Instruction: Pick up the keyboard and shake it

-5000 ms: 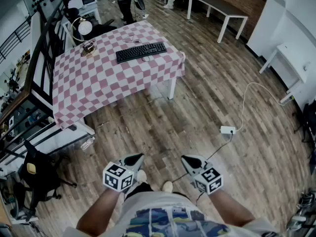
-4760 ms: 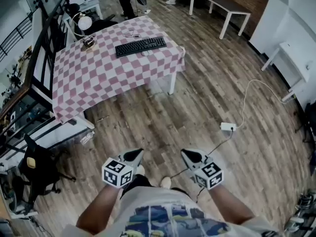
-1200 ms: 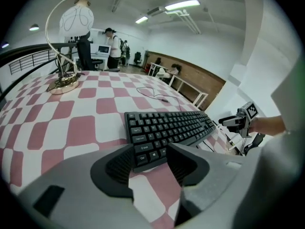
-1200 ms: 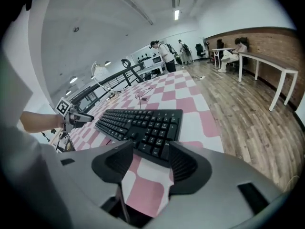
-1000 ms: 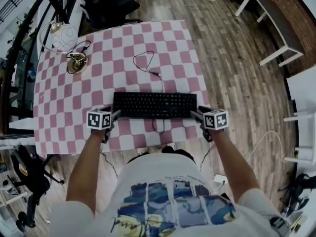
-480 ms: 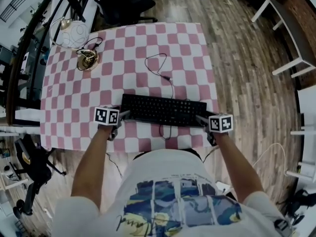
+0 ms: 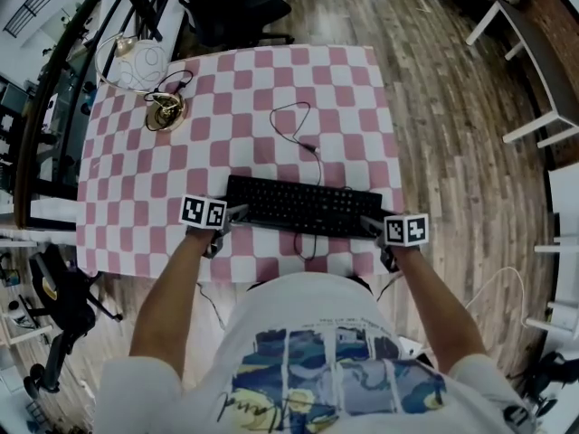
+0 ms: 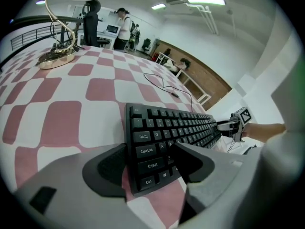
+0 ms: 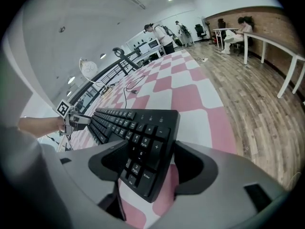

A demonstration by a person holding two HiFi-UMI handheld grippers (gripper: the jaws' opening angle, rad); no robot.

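In the head view the checked counter (image 7: 118, 197) lies bare at left and upper right. A lamp (image 7: 145, 66) blocks the upper left, and a cable (image 7: 306, 146) loops across the centre above the keyboard (image 7: 303, 206).

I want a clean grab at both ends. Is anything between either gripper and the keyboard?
Nothing visible. The left gripper and right gripper, jaws just now opening wider, each straddle one end of the keyboard.

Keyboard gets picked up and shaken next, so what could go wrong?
The left gripper and right gripper have just been opening and straddle only the keyboard at its ends; it might slip when shaken. Its cable trails across the tablecloth and could snag. A jaw might pinch the tablecloth too.
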